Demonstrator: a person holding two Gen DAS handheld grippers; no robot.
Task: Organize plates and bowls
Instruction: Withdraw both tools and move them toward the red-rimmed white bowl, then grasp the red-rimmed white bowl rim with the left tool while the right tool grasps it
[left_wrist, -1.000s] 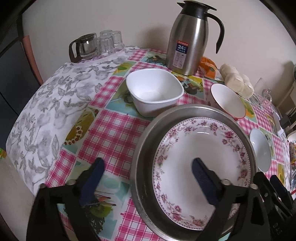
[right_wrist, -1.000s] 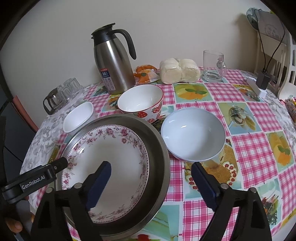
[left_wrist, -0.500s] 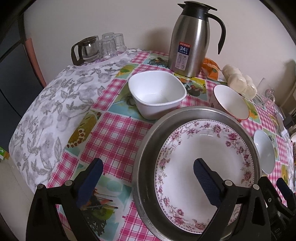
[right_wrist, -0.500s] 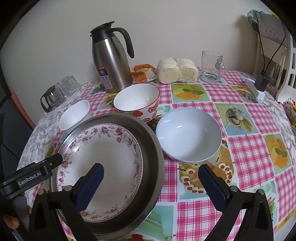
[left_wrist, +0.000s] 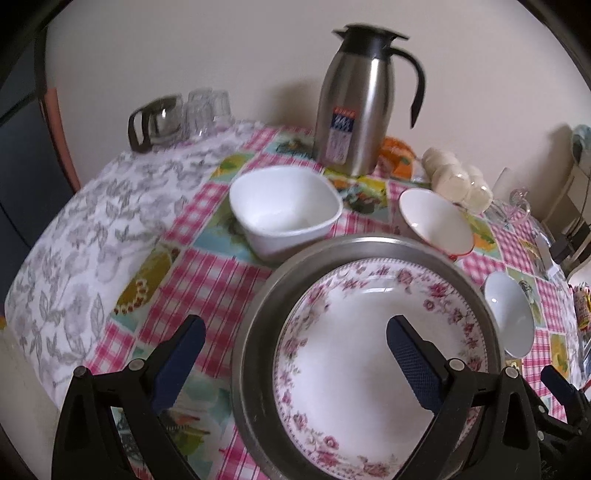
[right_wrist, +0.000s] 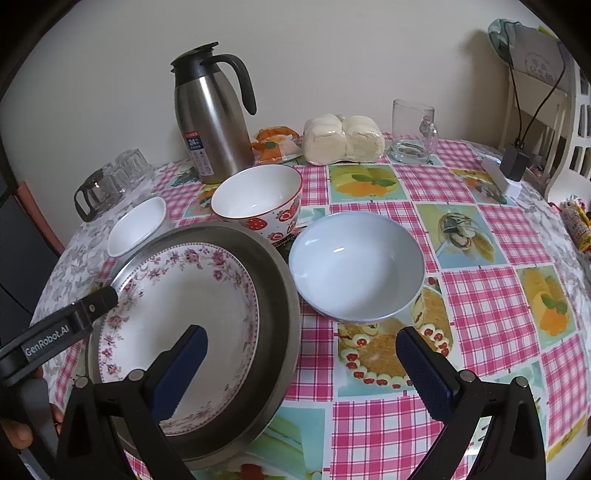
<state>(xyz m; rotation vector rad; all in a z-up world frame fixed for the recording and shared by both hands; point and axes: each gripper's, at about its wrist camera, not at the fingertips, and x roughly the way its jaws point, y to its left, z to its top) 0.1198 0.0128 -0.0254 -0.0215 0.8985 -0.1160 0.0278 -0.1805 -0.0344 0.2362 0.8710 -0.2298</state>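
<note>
pink checked tablecloth (right_wrist: 487, 295) against cream wall (right_wrist: 332, 55); both grippers (left_wrist: 295, 354) (right_wrist: 303, 362) wide apart, empty

**Steel, glaze and glossy oilcloth**

A glossy, rose-rimmed ceramic plate (right_wrist: 177, 314) lies in a dull brushed metal pan (right_wrist: 280, 295). Beside the pan, smooth glazed white bowls (right_wrist: 356, 266) shine. Behind it stands a satin steel jug (right_wrist: 212, 122). The checked tablecloth (right_wrist: 491, 302) looks slick, plastic-coated.

The metal tray (left_wrist: 258, 354) is cut off by the lower edge; the jug label (left_wrist: 341, 134) is too blurred to read.
</note>
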